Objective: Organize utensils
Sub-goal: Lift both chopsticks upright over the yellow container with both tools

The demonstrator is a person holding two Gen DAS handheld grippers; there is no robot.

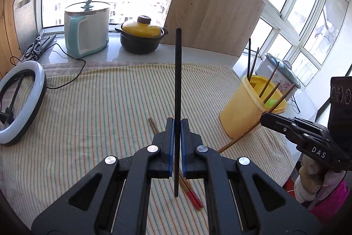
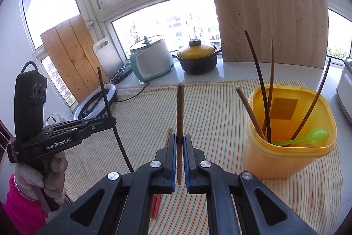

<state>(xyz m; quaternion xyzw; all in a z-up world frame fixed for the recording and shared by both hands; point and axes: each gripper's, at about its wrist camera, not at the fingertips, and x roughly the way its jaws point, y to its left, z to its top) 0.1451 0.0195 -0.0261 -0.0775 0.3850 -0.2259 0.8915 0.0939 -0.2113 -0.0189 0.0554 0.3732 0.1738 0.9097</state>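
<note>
My left gripper is shut on a black chopstick held upright above the striped cloth; it also shows in the right wrist view at the left. My right gripper is shut on a brown wooden chopstick, also upright; it shows at the right of the left wrist view, beside the holder. A yellow plastic holder stands on the cloth and holds several chopsticks and a green spoon. A pair of red-tipped chopsticks lies on the cloth under the grippers.
A striped cloth covers the table. On the sill behind stand a teal-and-white cooker, a black pot with a yellow lid and a leaning wooden board. A ring light lies at the left. A white appliance stands behind the holder.
</note>
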